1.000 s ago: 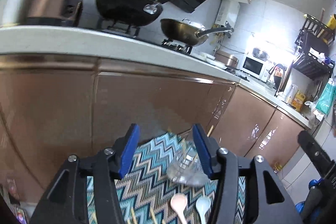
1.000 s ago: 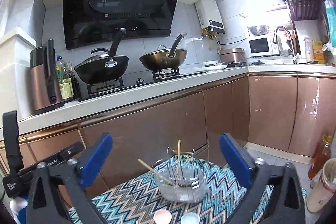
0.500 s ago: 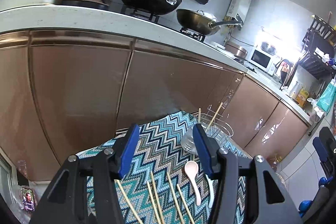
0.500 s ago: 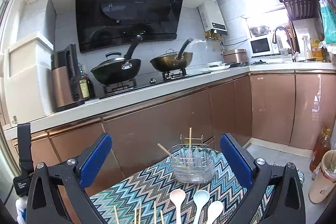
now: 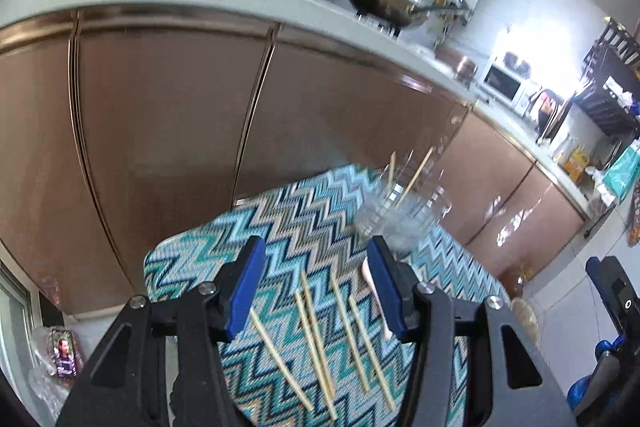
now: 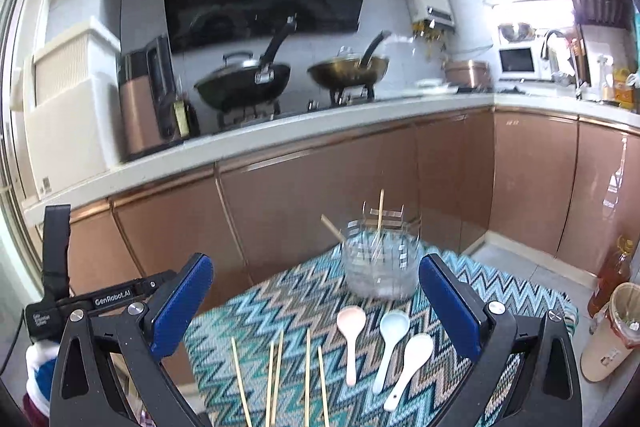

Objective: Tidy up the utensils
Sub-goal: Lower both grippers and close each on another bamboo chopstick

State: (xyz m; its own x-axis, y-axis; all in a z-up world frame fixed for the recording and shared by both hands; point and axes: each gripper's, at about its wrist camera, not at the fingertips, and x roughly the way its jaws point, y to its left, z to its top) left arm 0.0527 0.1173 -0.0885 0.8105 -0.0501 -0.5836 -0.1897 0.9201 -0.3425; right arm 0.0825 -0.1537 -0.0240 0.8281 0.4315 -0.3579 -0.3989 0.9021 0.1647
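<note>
The likeliest slip from here is a poor pick on the loose thin bamboo chopsticks (image 5: 316,339): they lie flat and close together on the teal zigzag-patterned tablecloth (image 5: 304,219), two of them nearly touching, so closing jaws could catch two at once, or pinch one off-centre so that it swings or rolls away. A second risk is the clear round plastic utensil holder with its wire divider (image 6: 378,261), which looks light and already has two chopsticks leaning out of it (a careless nudge from a stick going in might tip or slide it). The left gripper (image 5: 316,287) hangs above the near part of the cloth with its blue-padded jaws apart and nothing between the pads; the loose chopsticks lie directly below and between them, with the holder further off towards the brown cabinets. The right gripper (image 6: 316,301) stands wide open and empty too, with the pink ceramic spoon (image 6: 351,331), the pale blue ceramic spoon (image 6: 390,339) and the white ceramic spoon (image 6: 410,361) lying side by side between its jaws in its own view, near the holder.
</note>
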